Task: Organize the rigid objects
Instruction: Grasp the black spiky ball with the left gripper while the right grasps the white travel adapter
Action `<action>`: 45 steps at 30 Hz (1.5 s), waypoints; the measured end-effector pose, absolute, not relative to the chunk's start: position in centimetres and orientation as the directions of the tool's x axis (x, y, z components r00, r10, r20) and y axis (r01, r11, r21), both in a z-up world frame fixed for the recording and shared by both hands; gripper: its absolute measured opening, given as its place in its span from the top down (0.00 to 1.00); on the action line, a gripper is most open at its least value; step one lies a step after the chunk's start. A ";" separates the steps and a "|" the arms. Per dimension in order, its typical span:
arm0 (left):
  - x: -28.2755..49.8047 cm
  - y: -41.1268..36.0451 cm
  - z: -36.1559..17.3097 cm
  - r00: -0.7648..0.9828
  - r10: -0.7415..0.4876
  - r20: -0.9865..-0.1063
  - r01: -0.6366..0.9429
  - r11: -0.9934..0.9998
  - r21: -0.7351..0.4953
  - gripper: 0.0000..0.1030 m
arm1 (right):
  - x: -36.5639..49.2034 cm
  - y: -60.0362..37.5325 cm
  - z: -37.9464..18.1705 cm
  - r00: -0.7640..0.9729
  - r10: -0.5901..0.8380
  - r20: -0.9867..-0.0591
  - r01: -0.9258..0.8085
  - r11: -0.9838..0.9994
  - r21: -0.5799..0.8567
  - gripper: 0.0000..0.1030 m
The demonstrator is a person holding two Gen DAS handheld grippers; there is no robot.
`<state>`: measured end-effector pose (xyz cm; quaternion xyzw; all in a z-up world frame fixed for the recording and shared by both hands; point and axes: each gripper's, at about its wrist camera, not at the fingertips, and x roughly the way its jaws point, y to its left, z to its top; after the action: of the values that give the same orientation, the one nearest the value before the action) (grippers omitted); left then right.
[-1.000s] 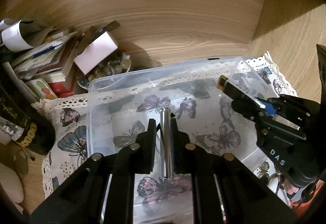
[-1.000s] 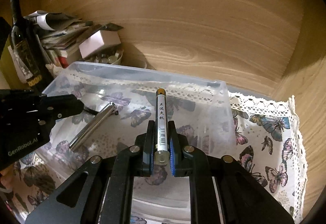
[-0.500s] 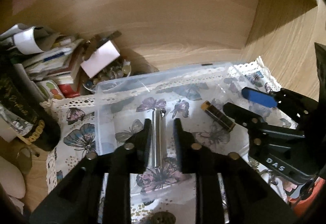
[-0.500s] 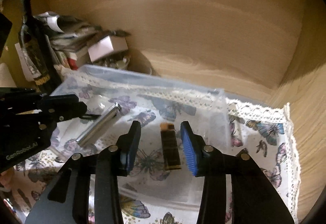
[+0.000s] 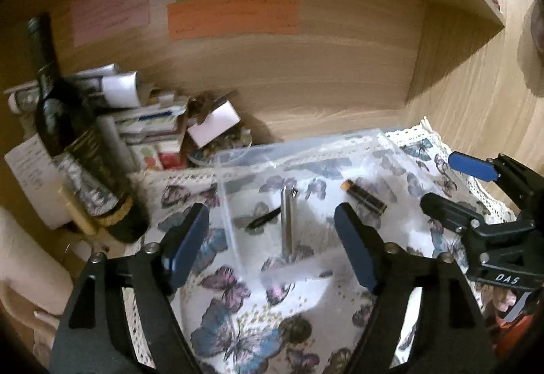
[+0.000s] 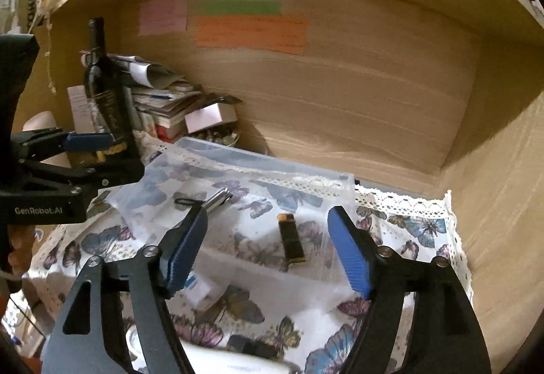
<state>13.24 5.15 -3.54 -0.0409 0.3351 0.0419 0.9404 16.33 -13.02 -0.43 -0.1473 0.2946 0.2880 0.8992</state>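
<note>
Lying apart in the clear bin (image 5: 306, 149), silver tube (image 5: 287, 221) and dark tube (image 5: 365, 197); both tongs released

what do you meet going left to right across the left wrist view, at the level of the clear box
wine bottle → black clip → silver tube → dark tube → right gripper

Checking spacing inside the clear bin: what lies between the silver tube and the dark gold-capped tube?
Nothing: in the left wrist view, only bare bin floor separates the silver tube from the dark tube.
</note>
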 end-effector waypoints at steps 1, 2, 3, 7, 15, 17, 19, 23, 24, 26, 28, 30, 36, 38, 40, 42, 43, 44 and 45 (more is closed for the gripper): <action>12.8 5.2 -3.9 0.766 0.053 -0.641 -0.109 0.993 -0.048 0.25 | 16.0 -13.1 -0.5 0.656 0.434 -0.618 -0.608 0.789 -0.091 0.31; 12.5 5.3 -4.2 0.760 0.054 -0.648 -0.111 0.993 -0.047 0.25 | 15.7 -13.2 -0.7 0.652 0.439 -0.618 -0.613 0.785 -0.088 0.31; 12.1 5.4 -4.6 0.749 0.055 -0.660 -0.112 0.993 -0.044 0.25 | 15.5 -13.2 -0.9 0.646 0.444 -0.621 -0.618 0.781 -0.085 0.31; 11.2 5.4 -5.9 0.720 0.056 -0.692 -0.112 0.993 -0.036 0.25 | 14.6 -13.1 -2.0 0.620 0.448 -0.644 -0.631 0.772 -0.070 0.31; 10.3 5.4 -8.9 0.658 0.011 -0.753 -0.095 0.993 -0.069 0.24 | 14.5 -12.3 -4.7 0.545 0.443 -0.712 -0.655 0.755 -0.031 0.31; 10.2 5.2 -9.7 0.641 -0.002 -0.767 -0.085 0.994 -0.074 0.24 | 14.8 -11.9 -5.4 0.522 0.442 -0.730 -0.663 0.749 -0.020 0.31; 10.1 4.9 -10.4 0.627 -0.014 -0.779 -0.070 0.995 -0.075 0.24 | 15.2 -11.5 -6.0 0.496 0.437 -0.751 -0.670 0.742 -0.011 0.31; 10.1 4.5 -11.4 0.612 -0.028 -0.791 -0.058 0.995 -0.080 0.25 | 16.0 -10.8 -7.4 0.461 0.427 -0.778 -0.676 0.737 0.004 0.31; 10.2 4.4 -11.7 0.607 -0.037 -0.794 -0.052 0.995 -0.087 0.26 | 16.2 -10.7 -7.7 0.455 0.423 -0.783 -0.676 0.736 0.005 0.31; 10.4 4.1 -12.0 0.602 -0.047 -0.797 -0.044 0.995 -0.092 0.30 | 16.4 -10.3 -8.2 0.443 0.416 -0.794 -0.677 0.736 0.007 0.31; 10.7 3.9 -12.5 0.590 -0.065 -0.804 -0.029 0.994 -0.101 0.35 | 16.5 -10.1 -8.6 0.434 0.415 -0.800 -0.682 0.732 0.010 0.31; 10.9 3.7 -13.0 0.579 -0.076 -0.812 -0.023 0.994 -0.110 0.37 | 16.6 -9.9 -9.0 0.422 0.409 -0.809 -0.686 0.728 0.010 0.32; 11.0 3.1 -14.0 0.566 -0.086 -0.820 0.002 0.995 -0.104 0.45 | 16.9 -9.2 -10.3 0.390 0.402 -0.828 -0.702 0.712 0.015 0.41; 11.0 3.0 -14.1 0.569 -0.084 -0.818 0.009 0.995 -0.097 0.54 | 17.2 -9.0 -10.8 0.372 0.398 -0.838 -0.704 0.710 0.025 0.51; 10.9 2.9 -14.1 0.574 -0.081 -0.815 0.010 0.996 -0.092 0.68 | 17.3 -8.9 -11.1 0.362 0.391 -0.846 -0.702 0.711 0.028 0.59; 10.9 3.1 -14.0 0.578 -0.093 -0.811 0.010 0.994 -0.107 0.68 | 17.1 -9.0 -10.8 0.374 0.396 -0.839 -0.701 0.713 0.024 0.59; 10.9 3.2 -13.9 0.582 -0.099 -0.807 0.006 0.993 -0.118 0.68 | 17.0 -9.1 -10.6 0.384 0.398 -0.833 -0.700 0.714 0.019 0.59; 10.8 3.3 -13.8 0.585 -0.100 -0.805 0.002 0.992 -0.122 0.68 | 16.8 -9.1 -10.4 0.393 0.400 -0.828 -0.699 0.715 0.013 0.59; 10.8 3.4 -13.6 0.588 -0.101 -0.802 -0.003 0.992 -0.127 0.68 | 16.7 -9.2 -10.2 0.400 0.402 -0.823 -0.699 0.716 0.010 0.59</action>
<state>10.77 3.44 -13.65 -0.0573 0.4529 -0.0274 0.8893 16.71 -9.21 -10.17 -0.1714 0.4324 0.3360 0.8190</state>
